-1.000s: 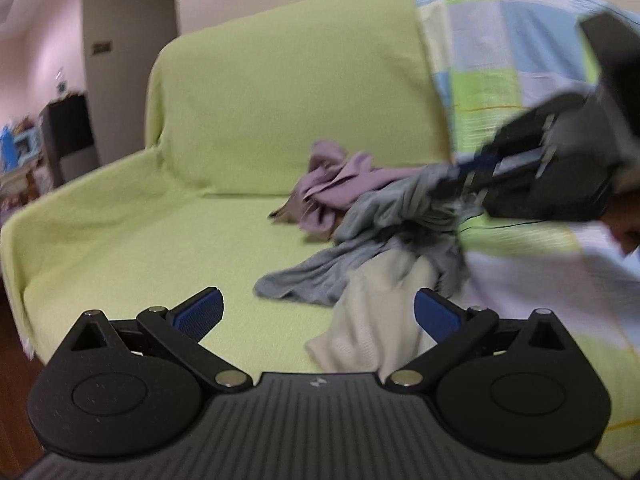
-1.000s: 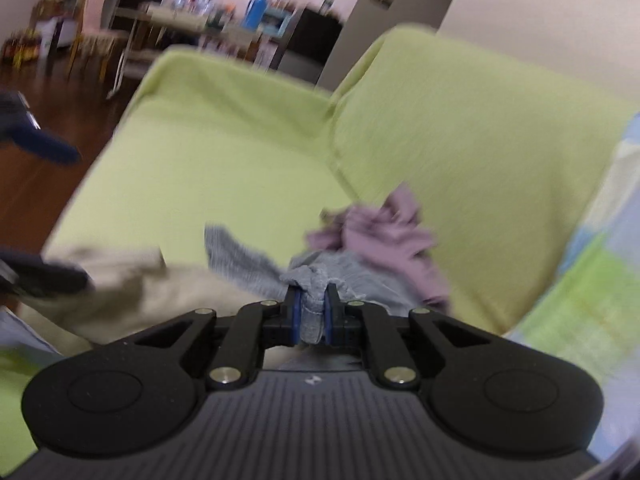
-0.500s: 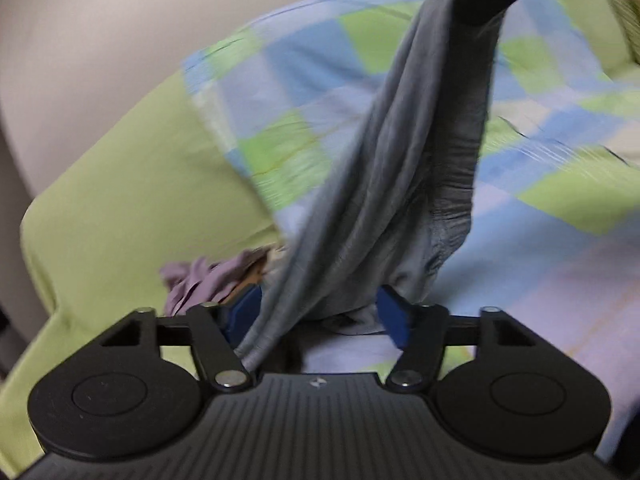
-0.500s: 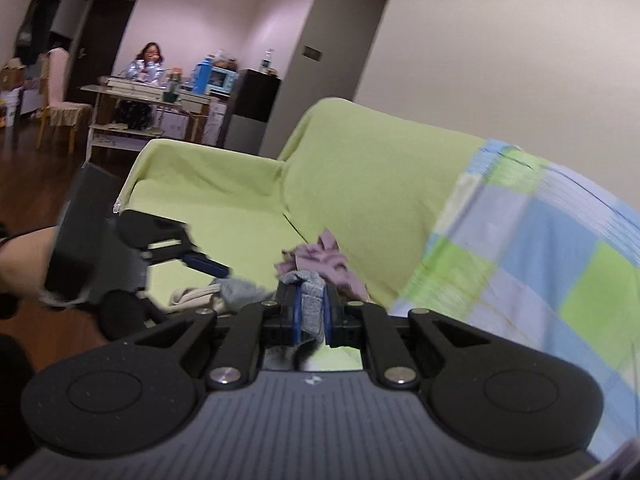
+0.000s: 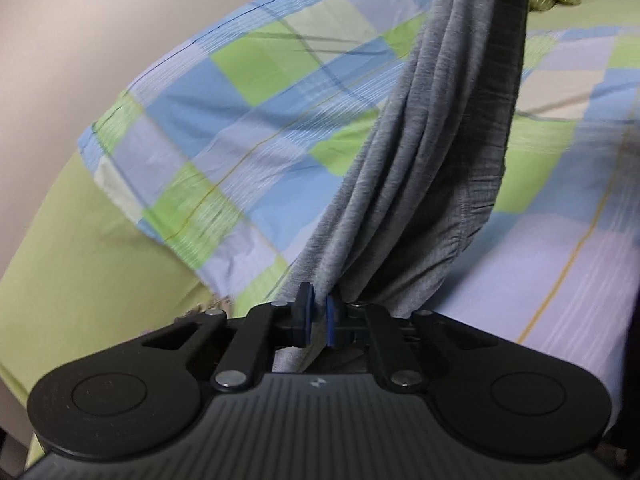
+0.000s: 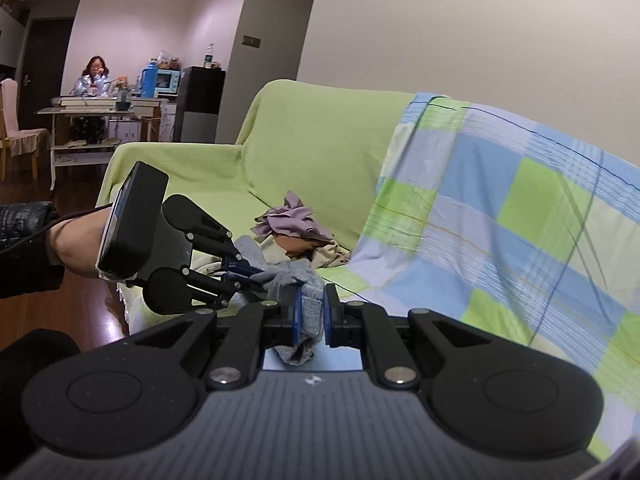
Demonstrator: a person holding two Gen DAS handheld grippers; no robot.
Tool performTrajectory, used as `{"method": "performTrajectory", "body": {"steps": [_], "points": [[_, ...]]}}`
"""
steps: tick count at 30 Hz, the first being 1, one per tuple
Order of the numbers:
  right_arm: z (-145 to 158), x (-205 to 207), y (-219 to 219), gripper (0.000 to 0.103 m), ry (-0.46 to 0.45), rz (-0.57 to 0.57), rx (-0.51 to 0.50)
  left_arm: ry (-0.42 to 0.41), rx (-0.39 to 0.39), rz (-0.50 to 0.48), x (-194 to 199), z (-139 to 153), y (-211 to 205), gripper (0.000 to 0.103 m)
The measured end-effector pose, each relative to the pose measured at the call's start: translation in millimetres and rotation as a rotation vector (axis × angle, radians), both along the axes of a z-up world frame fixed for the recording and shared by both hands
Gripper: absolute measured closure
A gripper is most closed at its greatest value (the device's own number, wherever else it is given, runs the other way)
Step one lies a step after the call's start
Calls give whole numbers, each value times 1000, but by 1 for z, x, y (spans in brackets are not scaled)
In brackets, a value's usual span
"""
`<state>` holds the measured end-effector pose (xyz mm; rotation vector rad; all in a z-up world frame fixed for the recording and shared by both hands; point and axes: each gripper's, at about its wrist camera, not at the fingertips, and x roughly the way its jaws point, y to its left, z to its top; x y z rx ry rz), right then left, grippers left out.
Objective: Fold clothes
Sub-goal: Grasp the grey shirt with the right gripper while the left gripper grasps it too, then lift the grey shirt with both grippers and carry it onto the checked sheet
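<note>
Grey garment (image 5: 432,168) is pinched at both ends: left gripper (image 5: 318,318) clamps its lower bunch, right gripper (image 6: 310,316) nips another fold, so it hangs stretched above the sofa's checked blanket (image 5: 240,120). Leftover clothes pile (image 6: 292,232) sits by the sofa (image 6: 312,132) backrest.

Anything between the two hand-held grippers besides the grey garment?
No. In the left wrist view only the grey knit garment spans from the left hand-held gripper up to the right one.
</note>
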<state>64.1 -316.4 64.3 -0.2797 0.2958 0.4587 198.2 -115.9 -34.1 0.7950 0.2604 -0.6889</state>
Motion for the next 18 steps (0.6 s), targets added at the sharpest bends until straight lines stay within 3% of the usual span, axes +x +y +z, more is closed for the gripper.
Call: {"method": "performTrajectory", "body": {"steps": [6,11,18], "points": [[11,-23,-20,95,-41,-88,-15,-15,-93,-52,-28,48,-7,101],[40,-53,-48,95,-156,-222,-23,-76,-150,-147,-64,100,-23,101],[75,-111,-79,95,-301,-410,-72,4,-295,-350,-108,143,-53,101]]}}
